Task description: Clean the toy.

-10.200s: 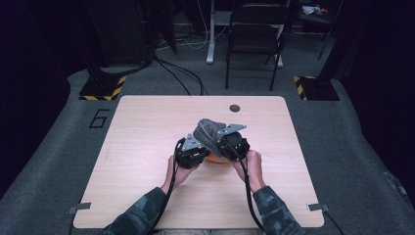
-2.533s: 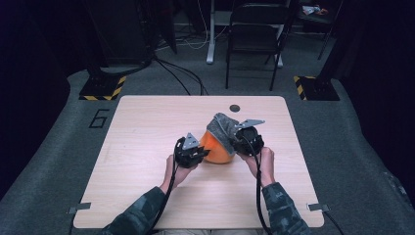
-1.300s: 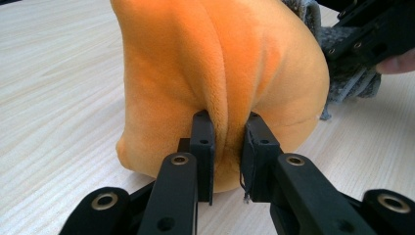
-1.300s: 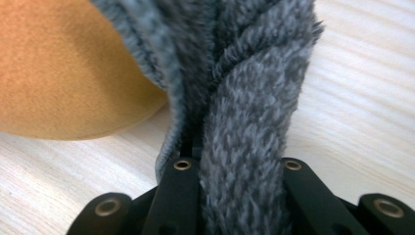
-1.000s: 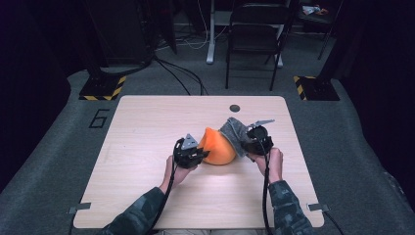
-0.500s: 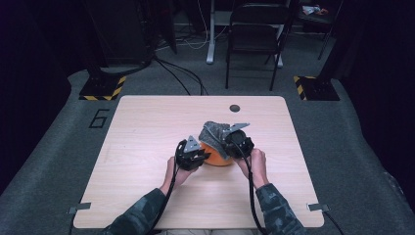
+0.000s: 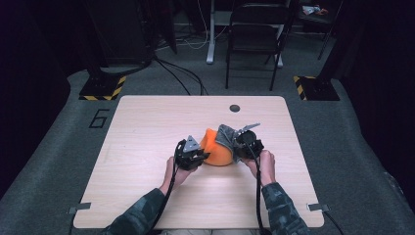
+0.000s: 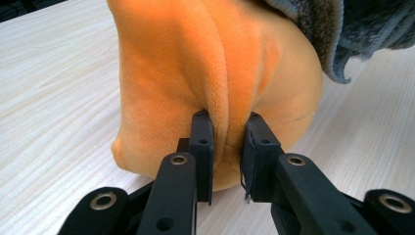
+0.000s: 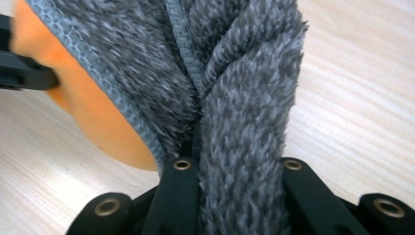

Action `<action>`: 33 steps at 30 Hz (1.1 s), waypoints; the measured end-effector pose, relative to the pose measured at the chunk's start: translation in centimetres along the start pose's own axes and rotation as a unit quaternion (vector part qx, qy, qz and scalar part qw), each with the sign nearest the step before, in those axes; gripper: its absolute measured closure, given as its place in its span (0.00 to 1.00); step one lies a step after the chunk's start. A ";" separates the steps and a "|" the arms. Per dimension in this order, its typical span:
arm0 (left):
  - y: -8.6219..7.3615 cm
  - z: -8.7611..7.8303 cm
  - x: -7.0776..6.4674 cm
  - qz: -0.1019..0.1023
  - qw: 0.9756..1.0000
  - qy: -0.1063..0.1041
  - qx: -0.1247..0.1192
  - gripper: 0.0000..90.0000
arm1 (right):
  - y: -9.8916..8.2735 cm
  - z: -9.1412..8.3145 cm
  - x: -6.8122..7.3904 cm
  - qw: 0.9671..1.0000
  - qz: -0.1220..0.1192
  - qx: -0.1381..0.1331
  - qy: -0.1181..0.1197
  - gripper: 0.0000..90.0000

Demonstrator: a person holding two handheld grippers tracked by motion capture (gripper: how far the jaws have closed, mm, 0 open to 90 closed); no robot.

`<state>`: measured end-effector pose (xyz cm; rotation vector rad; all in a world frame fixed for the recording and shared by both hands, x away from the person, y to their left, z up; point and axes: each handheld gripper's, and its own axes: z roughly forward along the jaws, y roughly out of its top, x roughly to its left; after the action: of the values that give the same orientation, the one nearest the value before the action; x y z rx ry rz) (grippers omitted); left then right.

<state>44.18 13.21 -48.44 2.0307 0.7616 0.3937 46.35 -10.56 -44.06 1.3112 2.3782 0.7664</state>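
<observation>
Two hand-held grippers busy on desk (image 7: 147, 147): left hand-held gripper (image 8: 226, 142) pinches orange soft toy (image 8: 195, 73), right hand-held gripper (image 9: 235, 166) (jaws buried) squeezes grey fuzzy cloth (image 9: 220, 73)

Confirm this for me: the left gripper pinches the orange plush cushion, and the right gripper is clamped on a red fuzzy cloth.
Not quite: the cloth is grey, not red, as the right gripper view shows. The rest holds: the left gripper pinches a fold of the orange plush cushion, and the right gripper is clamped on the cloth.
</observation>
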 end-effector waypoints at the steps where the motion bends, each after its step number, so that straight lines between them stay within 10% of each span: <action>1: 0.0 0.0 0.0 -0.001 1.000 0.000 0.000 0.86 | -0.1 0.2 -0.2 1.000 0.012 0.009 0.003 0.88; 11: -0.1 0.0 0.3 -0.007 1.000 0.001 -0.001 0.86 | -2.7 4.5 -2.3 0.996 0.052 0.066 0.005 0.87; 16: -0.1 -0.1 0.4 -0.008 1.000 0.002 0.001 0.86 | -2.3 4.0 -2.3 0.997 0.034 0.071 -0.011 0.87; 20: -0.1 -0.1 0.5 -0.010 1.000 0.004 -0.003 0.86 | -1.5 0.5 -3.4 0.998 0.045 0.028 -0.019 0.87; 25: -0.2 -0.1 0.7 -0.014 1.000 0.004 -0.002 0.85 | 0.7 -3.5 -1.5 0.998 0.031 -0.043 0.018 0.87; 29: -0.1 -0.1 0.6 -0.008 1.000 0.008 -0.002 0.82 | 0.6 -0.3 1.2 1.000 -0.018 0.000 0.009 0.88; 33: 0.0 -0.7 0.2 0.006 1.000 0.019 -0.003 0.60 | 0.3 0.5 1.0 1.000 -0.016 -0.002 0.002 0.88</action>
<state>44.00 13.80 -48.06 2.0290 0.7711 0.4415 46.33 -9.44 -44.31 1.2664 2.3940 0.7662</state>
